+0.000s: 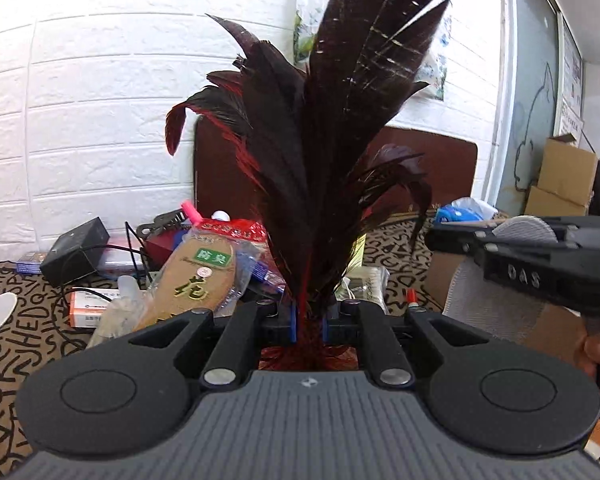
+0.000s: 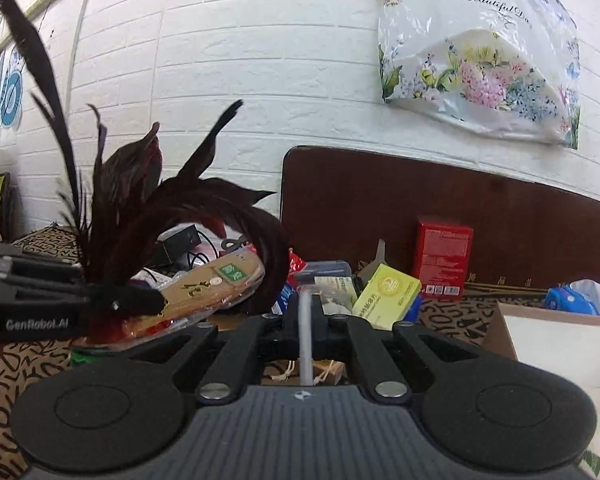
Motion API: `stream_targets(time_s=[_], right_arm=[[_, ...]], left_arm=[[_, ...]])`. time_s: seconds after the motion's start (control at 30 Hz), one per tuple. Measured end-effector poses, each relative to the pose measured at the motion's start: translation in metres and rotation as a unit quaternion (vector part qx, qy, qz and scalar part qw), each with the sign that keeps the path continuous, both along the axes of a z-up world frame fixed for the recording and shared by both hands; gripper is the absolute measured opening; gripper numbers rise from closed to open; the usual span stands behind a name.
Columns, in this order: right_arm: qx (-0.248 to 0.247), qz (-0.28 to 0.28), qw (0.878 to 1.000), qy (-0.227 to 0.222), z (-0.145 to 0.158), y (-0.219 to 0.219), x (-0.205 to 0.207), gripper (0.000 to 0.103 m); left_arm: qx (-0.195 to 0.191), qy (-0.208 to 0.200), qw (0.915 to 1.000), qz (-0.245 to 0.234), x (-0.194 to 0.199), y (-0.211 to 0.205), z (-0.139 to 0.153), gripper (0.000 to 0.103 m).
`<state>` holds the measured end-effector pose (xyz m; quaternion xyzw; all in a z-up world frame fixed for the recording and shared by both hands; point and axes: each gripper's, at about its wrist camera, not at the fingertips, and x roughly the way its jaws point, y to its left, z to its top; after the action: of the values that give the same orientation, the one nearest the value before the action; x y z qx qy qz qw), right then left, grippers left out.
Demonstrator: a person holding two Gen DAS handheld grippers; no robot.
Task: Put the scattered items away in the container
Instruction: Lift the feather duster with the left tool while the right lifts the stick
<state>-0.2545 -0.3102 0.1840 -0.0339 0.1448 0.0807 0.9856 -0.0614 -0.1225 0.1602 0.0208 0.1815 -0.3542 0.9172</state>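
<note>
My left gripper (image 1: 309,314) is shut on a dark red and black feather shuttlecock (image 1: 320,140), held upright above the table. In the right wrist view the same left gripper (image 2: 136,300) and the shuttlecock (image 2: 140,208) show at the left. My right gripper (image 2: 306,308) is shut on a thin pale stick-like item (image 2: 306,340), perhaps a razor handle, with its head at the fingertips. In the left wrist view the right gripper (image 1: 440,240) shows at the right. A cardboard box (image 2: 548,344) with a white inside stands at the right.
A packaged insole (image 1: 200,276) lies in a pile with a black adapter (image 1: 76,250) and an orange box (image 1: 86,306). A yellow-green box (image 2: 388,294), a red box (image 2: 444,258) and a blue toy car (image 2: 572,300) lie on the patterned tablecloth (image 2: 32,364). A brown board (image 2: 440,204) leans on the wall.
</note>
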Motion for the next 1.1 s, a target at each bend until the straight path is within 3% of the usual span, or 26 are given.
stream_targets(time_s=[0.2, 0.23, 0.27, 0.33, 0.4, 0.5, 0.6, 0.73, 0.93, 1.0, 1.03, 1.07, 1.1], right_arm=[[-0.019, 0.016, 1.0, -0.002, 0.009, 0.023, 0.031, 0.006], [-0.02, 0.018, 1.0, -0.006, 0.009, 0.028, 0.033, 0.02], [-0.017, 0.023, 0.999, -0.016, 0.01, 0.034, 0.032, 0.057], [-0.015, 0.033, 0.998, -0.042, 0.012, 0.047, 0.026, 0.103], [-0.015, 0.055, 0.996, -0.063, 0.017, 0.062, 0.015, 0.103], [0.016, 0.099, 0.993, -0.06, 0.021, 0.074, 0.005, 0.103], [0.065, 0.14, 0.988, -0.025, 0.013, 0.08, 0.004, 0.103], [0.146, 0.193, 0.969, 0.041, -0.014, 0.091, 0.015, 0.101], [0.169, 0.196, 0.962, 0.082, -0.052, 0.114, 0.022, 0.101], [0.166, 0.198, 0.961, 0.094, -0.057, 0.119, 0.027, 0.076], [0.157, 0.2, 0.962, 0.103, -0.059, 0.121, 0.03, 0.036], [0.141, 0.2, 0.963, 0.113, -0.06, 0.127, 0.033, 0.012], [0.125, 0.196, 0.966, 0.111, -0.062, 0.131, 0.032, 0.012]], left_arm=[[0.003, 0.004, 0.9998, 0.019, 0.0, 0.016, -0.004, 0.013], [0.003, 0.006, 0.9997, 0.023, 0.001, 0.021, -0.007, 0.013], [0.004, 0.008, 0.9996, 0.027, 0.002, 0.026, -0.01, 0.013], [0.007, 0.013, 0.9991, 0.039, 0.004, 0.036, -0.016, 0.013], [0.012, 0.017, 0.9982, 0.056, 0.008, 0.046, -0.021, 0.013], [0.026, 0.021, 0.996, 0.083, 0.016, 0.058, -0.03, 0.013], [0.035, 0.035, 0.9946, 0.091, 0.021, 0.067, -0.043, 0.013], [0.043, 0.043, 0.9954, 0.075, 0.02, 0.061, -0.065, 0.013], [0.049, 0.054, 0.9957, 0.057, 0.02, 0.045, -0.085, 0.014], [0.054, 0.05, 0.9962, 0.047, 0.02, 0.042, -0.084, 0.014], [0.057, 0.05, 0.9963, 0.042, 0.02, 0.041, -0.083, 0.014], [0.059, 0.048, 0.9963, 0.04, 0.02, 0.039, -0.083, 0.014], [0.06, 0.048, 0.9962, 0.041, 0.021, 0.04, -0.084, 0.014]])
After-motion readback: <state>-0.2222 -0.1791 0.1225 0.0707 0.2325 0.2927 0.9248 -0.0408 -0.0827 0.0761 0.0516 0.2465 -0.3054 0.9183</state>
